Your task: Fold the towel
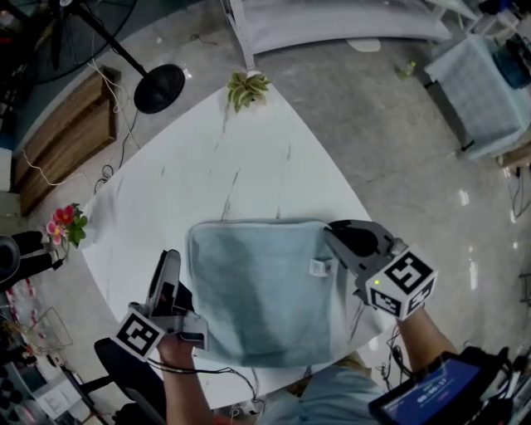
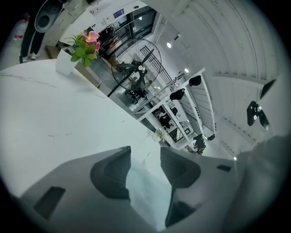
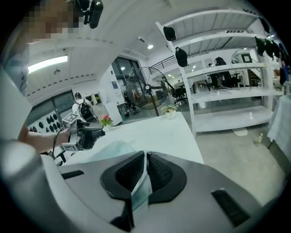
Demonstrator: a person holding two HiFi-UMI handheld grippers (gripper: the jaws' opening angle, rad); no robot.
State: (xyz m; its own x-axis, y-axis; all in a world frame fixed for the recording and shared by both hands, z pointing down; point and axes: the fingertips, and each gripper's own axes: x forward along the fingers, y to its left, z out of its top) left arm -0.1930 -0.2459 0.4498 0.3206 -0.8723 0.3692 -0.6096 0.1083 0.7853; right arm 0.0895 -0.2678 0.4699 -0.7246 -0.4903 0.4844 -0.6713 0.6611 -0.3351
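Observation:
A light blue towel lies folded into a square on the white table, close to its near edge. My right gripper is at the towel's far right corner, beside a small white label. In the right gripper view it is shut on a thin fold of towel. My left gripper lies along the towel's left edge. Seen from the left gripper view, its jaws stand apart, with pale blue cloth showing in the gap but not pressed by the pads.
A small potted plant stands at the table's far corner and pink flowers at its left corner. On the floor beyond are a fan's black base and a white shelf unit. The table's edge runs just behind the towel's near side.

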